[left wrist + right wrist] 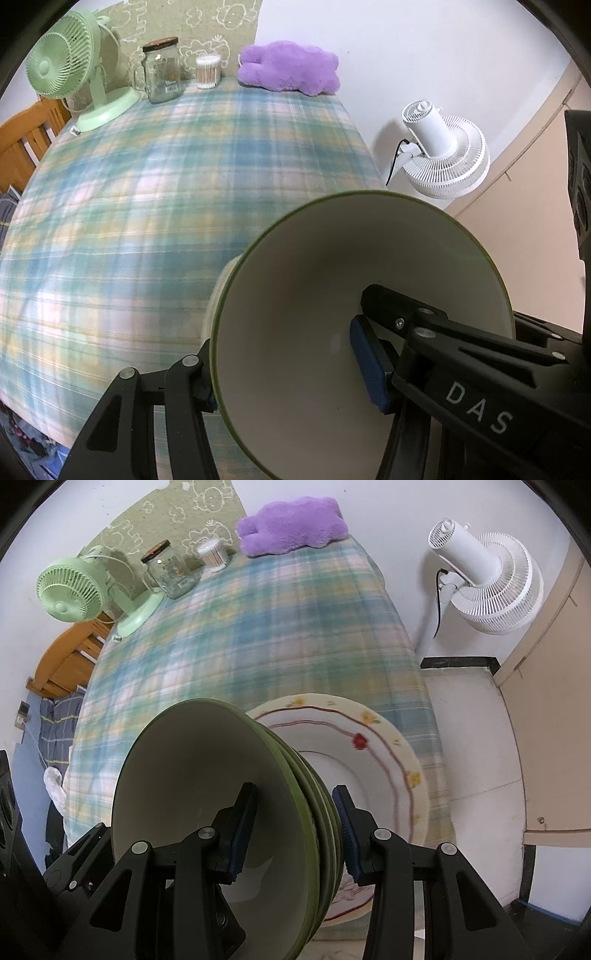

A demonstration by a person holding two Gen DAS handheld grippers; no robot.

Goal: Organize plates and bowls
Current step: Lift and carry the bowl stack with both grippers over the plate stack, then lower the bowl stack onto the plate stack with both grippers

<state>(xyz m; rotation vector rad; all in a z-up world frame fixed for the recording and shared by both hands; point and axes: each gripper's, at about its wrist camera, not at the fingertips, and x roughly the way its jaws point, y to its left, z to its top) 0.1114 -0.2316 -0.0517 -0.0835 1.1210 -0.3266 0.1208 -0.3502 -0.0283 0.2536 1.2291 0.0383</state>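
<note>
**Both grippers holding green-rimmed bowls by the wall, above the checked table**

Left gripper [291, 373]: tilted, bowl mouth faces the camera. One finger [369, 365] lies inside the single bowl [314, 295], blue pad against the inner wall; the other sits outside the rim at lower left. Jaws narrowed onto the wall, bowl gripped. Whether it clears the checked tablecloth [147, 184] cannot be told.

Right gripper [293, 834]: fingers straddle the rims of a nested bowl stack [221, 794]. Left pad inside the top bowl, right pad on the outside of the stack. Jaws about half closed, clamped on the stack. At least four rims countable; exact number uncertain. The stack is tipped on edge, just beside and partly in front of a flowered plate [369, 746] lying on the cloth near the table's front right.

Count: 1 loose bowl, 1 stack, 1 plate.

Far end of table: 1 green desk fan [62, 66], 1 glass jar [162, 70], 1 tub of cotton swabs [208, 72], 1 purple plush [288, 68]. Off the table at right: 1 white fan [487, 579]
</note>
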